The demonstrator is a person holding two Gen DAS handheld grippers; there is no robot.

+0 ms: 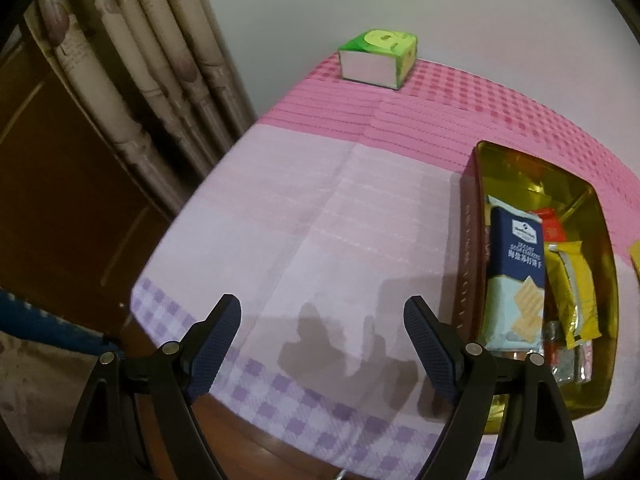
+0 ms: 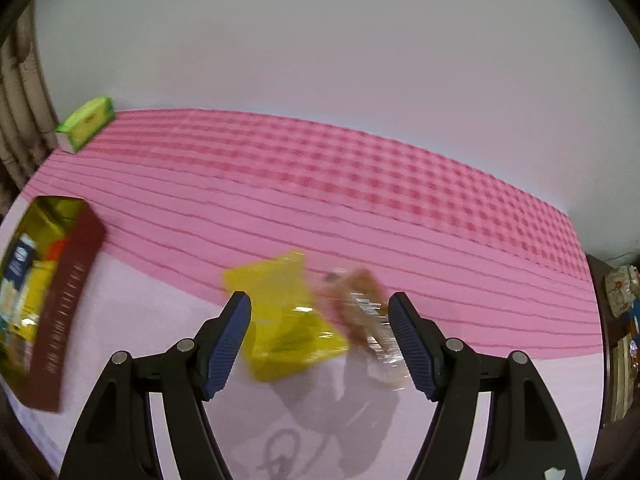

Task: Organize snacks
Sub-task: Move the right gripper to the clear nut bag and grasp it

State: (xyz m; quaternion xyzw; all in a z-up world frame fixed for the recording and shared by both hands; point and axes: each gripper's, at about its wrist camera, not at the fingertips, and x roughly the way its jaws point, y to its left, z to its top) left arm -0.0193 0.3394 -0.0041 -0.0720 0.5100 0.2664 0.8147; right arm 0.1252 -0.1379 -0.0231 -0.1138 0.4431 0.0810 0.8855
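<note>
The right gripper (image 2: 319,312) is spread wide above a yellow packet (image 2: 286,320) and a clear-wrapped snack (image 2: 366,316), both blurred and lying loose on the pink tablecloth (image 2: 360,184). At nine o'clock the gold tin (image 2: 68,276), cut off by the frame, holds several packs. The left gripper (image 1: 322,320) gapes empty, with the blue cracker pack (image 1: 516,276) at three o'clock inside that tin

One gold-lined rectangular tin (image 1: 476,240), one green tissue box (image 1: 378,58), two loose packets: yellow foil packet (image 2: 286,316), clear-wrapped brown snack (image 2: 368,312).
</note>
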